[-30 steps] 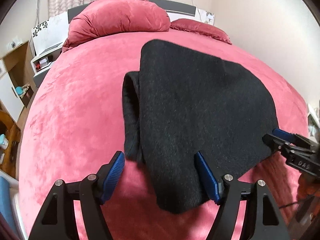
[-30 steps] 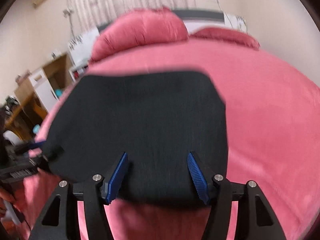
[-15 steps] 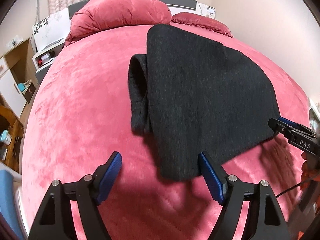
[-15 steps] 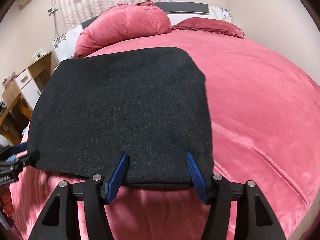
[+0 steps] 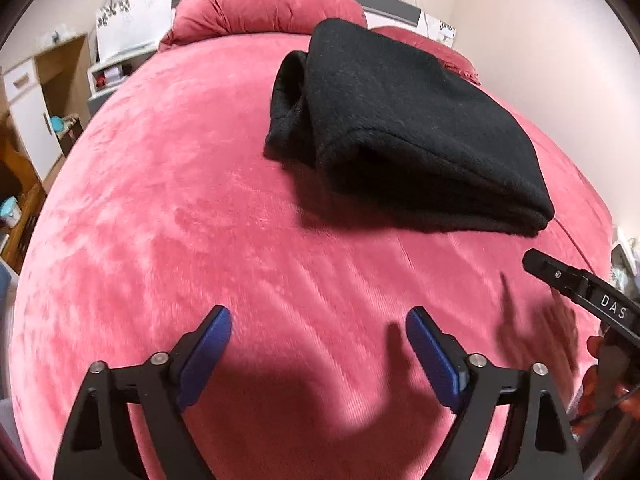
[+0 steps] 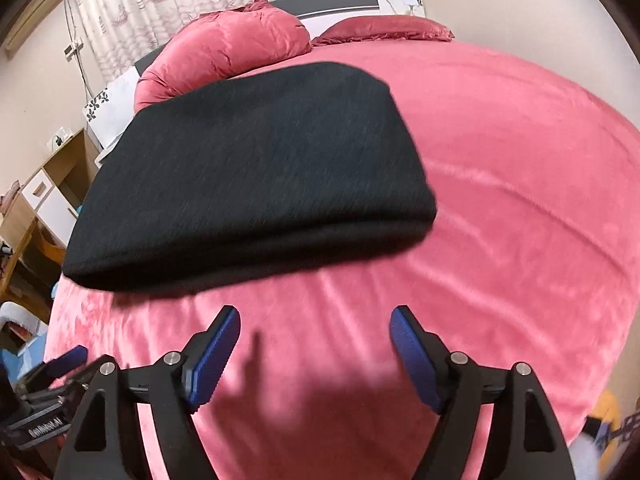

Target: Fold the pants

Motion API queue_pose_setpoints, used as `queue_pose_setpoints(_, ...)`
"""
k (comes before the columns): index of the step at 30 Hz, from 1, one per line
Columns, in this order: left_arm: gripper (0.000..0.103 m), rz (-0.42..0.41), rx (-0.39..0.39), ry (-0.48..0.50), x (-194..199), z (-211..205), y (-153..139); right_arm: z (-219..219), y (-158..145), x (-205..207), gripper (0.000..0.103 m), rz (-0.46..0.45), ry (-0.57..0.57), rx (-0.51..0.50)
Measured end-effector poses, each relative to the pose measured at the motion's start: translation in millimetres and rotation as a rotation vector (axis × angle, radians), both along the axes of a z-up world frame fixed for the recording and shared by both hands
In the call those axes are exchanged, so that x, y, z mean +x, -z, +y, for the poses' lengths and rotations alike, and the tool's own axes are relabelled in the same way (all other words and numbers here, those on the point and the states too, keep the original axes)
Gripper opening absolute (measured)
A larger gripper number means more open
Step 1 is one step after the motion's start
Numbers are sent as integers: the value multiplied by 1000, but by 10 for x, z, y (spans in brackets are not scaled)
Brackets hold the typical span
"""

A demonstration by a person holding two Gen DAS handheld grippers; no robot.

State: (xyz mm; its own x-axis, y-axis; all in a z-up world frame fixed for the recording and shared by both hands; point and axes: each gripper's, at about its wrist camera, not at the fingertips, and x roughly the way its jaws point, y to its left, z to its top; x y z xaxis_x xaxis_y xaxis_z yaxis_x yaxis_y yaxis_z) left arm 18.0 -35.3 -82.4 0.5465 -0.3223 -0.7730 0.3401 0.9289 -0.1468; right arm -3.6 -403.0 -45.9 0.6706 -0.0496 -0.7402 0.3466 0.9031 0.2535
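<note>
Folded black pants (image 5: 404, 128) lying flat on the pink bedspread (image 5: 200, 220), upper centre-right of frame, long axis running diagonally from pillow (image 5: 260, 4) toward lower right, left gripper (image 5: 319, 354) jaws spread, empty, right gripper (image 6: 315, 354) jaws spread, empty, both clear of the fabric

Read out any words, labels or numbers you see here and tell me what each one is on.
"DAS": white letters on the right gripper, cut off at the left wrist view's edge.
White lettering on the left gripper's body: too blurred to read with confidence.
Nothing readable on the pants or bed.
</note>
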Motion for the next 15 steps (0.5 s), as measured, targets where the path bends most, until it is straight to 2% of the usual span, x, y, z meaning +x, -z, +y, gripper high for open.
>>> queue_pose_setpoints(3,96,-35,29,-3,-97,-61,38,67,64,-52,82,11,3,6)
queue_pose_setpoints(9,103,-70,156,9,-192,-253,166,366,190,-130,85,15,-59,-97)
queue_pose_setpoints(11,103,-71,159,9,-206,-282,184,454,226,-146,86,18,-82,-154)
queue_pose_setpoints(12,103,-67,153,8,-217,-302,201,478,241,-149,90,16,-87,-164)
queue_pose_setpoints(15,103,-55,138,8,-223,-289,229,453,275,-186,95,-6,-90,-139)
